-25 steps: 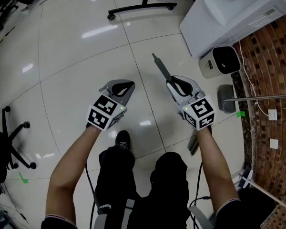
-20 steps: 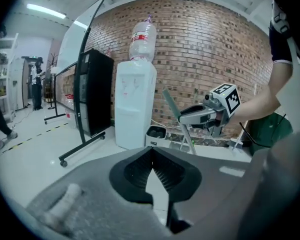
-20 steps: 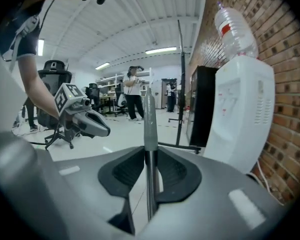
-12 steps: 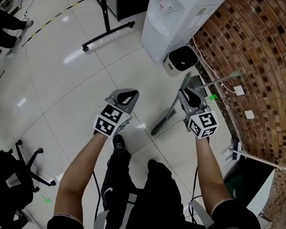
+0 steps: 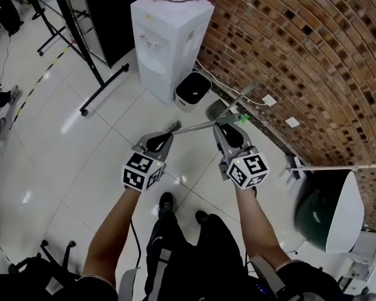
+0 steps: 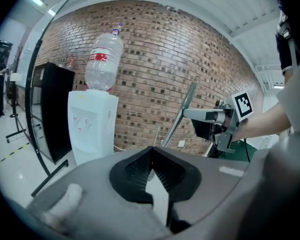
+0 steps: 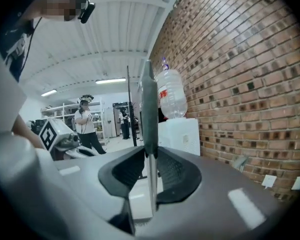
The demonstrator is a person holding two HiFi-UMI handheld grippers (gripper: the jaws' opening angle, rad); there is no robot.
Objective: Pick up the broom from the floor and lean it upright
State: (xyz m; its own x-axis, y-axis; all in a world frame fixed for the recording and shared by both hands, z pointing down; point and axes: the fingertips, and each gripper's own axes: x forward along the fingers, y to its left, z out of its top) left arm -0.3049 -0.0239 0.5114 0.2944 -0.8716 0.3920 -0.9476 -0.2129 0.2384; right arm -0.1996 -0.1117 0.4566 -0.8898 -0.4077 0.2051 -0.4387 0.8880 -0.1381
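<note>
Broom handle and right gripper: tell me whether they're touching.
Touching. The right gripper view shows the right gripper clamped on the broom handle between its jaws.

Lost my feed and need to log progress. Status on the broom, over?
Right gripper shut on broom handle; left gripper shut, empty. It hangs slanted, off the floor, not yet leaning. Long-handled dustpan against brick wall ahead.
</note>
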